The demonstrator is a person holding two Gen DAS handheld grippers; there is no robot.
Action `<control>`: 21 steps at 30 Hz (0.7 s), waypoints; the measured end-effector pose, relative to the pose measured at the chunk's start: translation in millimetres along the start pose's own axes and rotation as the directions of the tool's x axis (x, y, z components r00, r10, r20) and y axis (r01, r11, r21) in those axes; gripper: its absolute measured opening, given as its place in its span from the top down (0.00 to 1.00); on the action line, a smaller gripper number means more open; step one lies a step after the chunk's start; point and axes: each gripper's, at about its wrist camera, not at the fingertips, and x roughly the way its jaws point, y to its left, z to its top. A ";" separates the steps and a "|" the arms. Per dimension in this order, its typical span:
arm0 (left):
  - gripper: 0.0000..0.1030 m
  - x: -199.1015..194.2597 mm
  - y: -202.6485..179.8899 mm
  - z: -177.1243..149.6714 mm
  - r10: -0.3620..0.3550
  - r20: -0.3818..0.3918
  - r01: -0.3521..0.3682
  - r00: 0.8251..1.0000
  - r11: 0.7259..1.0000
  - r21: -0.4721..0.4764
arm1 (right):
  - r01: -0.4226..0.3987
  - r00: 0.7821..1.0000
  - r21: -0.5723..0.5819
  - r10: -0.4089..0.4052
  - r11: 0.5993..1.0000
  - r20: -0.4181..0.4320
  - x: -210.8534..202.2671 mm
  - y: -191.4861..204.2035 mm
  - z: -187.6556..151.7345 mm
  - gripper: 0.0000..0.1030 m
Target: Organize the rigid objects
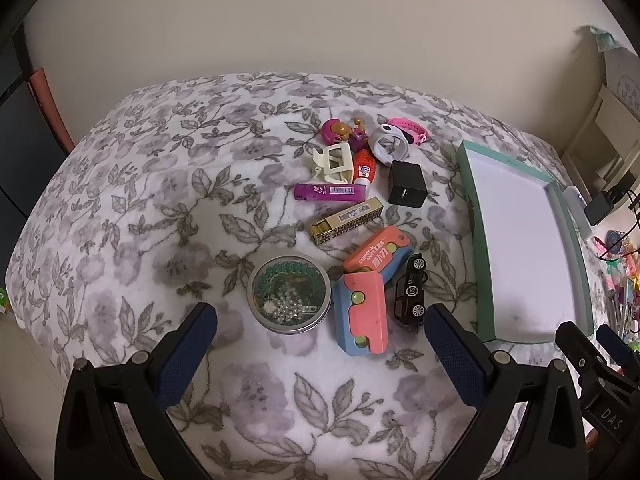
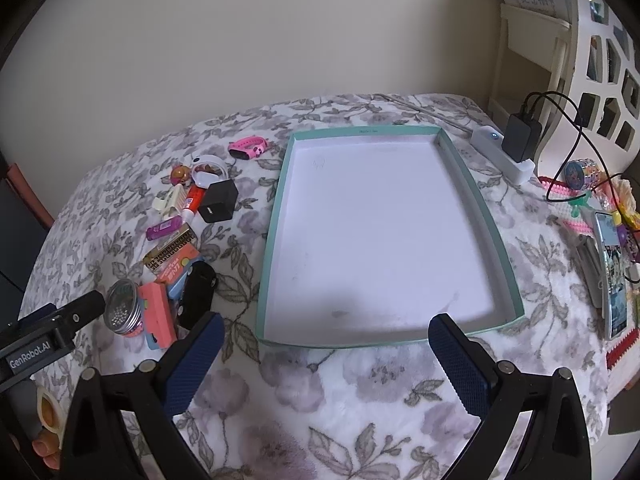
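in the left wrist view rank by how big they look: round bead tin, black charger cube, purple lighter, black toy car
1. Round metal bead tin, clearly largest.
2. Black toy car and purple plastic lighter: look alike, and the car sits nearer the camera, so unranked.
3. Black charger cube, about smallest.

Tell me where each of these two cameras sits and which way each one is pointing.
Left wrist: on the left tool, looking down and forward at the toy pile around the round metal bead tin; its blue-padded fingers show.
Right wrist: on the right tool, facing the empty teal-rimmed shallow box; its fingers show, with the left tool's tip beside.
Shared: floral blanket, box, tin, black cube charger.
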 end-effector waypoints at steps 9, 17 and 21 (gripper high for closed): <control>0.00 -0.7 3.1 -0.7 0.008 0.003 -0.008 1.000 1.000 -0.010 | 0.000 1.000 0.000 0.000 1.000 0.000 0.8 -0.8 0.1 0.00; 0.00 -1.1 3.2 -1.3 0.013 0.004 -0.013 1.000 1.000 -0.012 | 0.002 1.000 0.000 -0.002 1.000 -0.004 1.0 -1.0 -0.5 0.00; 0.00 -1.2 3.5 -1.6 0.013 0.004 -0.013 1.000 1.000 -0.012 | 0.002 1.000 0.001 -0.002 1.000 -0.004 1.7 -1.4 -0.5 0.00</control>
